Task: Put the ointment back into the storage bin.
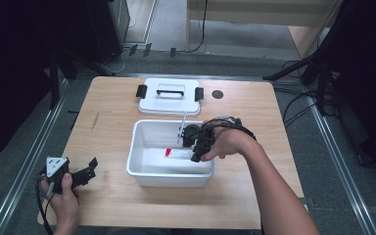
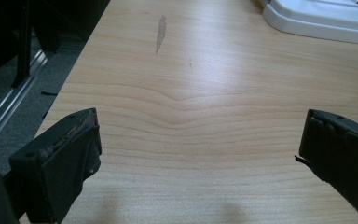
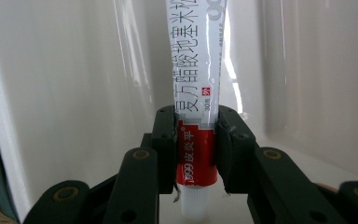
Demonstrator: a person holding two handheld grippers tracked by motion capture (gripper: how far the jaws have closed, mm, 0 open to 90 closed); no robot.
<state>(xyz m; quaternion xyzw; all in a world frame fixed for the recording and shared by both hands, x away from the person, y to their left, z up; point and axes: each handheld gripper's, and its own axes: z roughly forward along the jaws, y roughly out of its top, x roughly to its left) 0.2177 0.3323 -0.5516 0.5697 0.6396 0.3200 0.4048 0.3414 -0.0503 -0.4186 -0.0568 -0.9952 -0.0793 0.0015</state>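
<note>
Rt tongs [image 3: 196, 140] clamping tube [image 3: 196, 70]

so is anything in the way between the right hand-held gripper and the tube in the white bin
No. The right hand-held gripper is inside the white bin and already shut on the tube, gripping its red end just above the white cap. Nothing visible sits between them. The bin's lid lies off, behind the bin.
</note>
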